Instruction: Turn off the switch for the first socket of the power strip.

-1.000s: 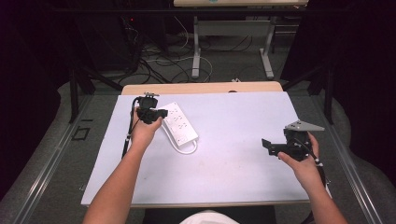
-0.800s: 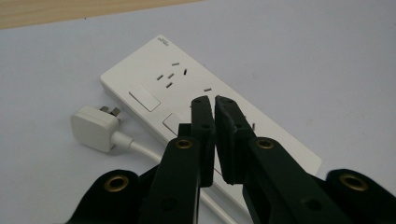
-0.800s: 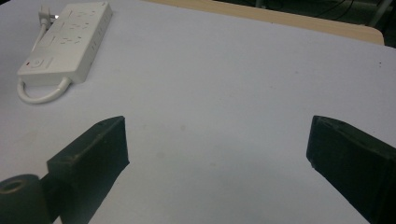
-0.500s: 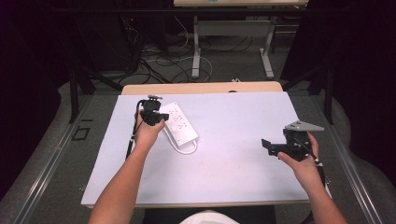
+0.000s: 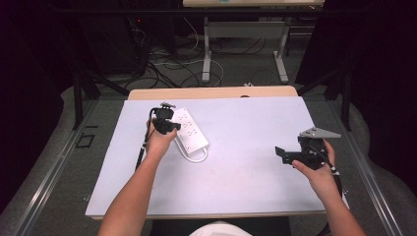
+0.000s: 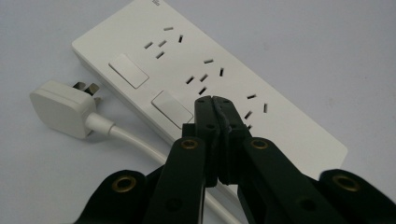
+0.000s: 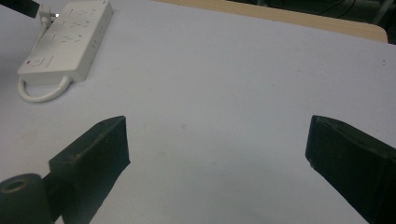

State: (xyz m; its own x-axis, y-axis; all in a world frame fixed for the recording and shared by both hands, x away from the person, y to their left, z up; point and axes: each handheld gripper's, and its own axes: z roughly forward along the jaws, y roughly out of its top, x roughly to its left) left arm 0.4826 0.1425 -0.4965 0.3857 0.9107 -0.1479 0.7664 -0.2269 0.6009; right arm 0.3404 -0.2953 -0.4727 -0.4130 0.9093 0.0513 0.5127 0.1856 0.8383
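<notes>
White power strip (image 5: pixel 190 130) lies flat on the grey table mat (image 5: pixel 246 187), toward its far left part, long axis running diagonally. Its cord loops out from the near end, and in the left gripper view we see the plug (image 6: pixel 63 108) resting on the mat just beside the strip's edge, prongs pointing at the strip. Left gripper (image 6: pixel 213 100): jaws pressed together with nothing between them, tips over the strip's top face next to a rocker switch (image 6: pixel 173 108); we cannot tell whether they touch it. Right gripper (image 7: pixel 217 154): jaws spread wide, empty, held above bare mat, well apart from the strip.
</notes>
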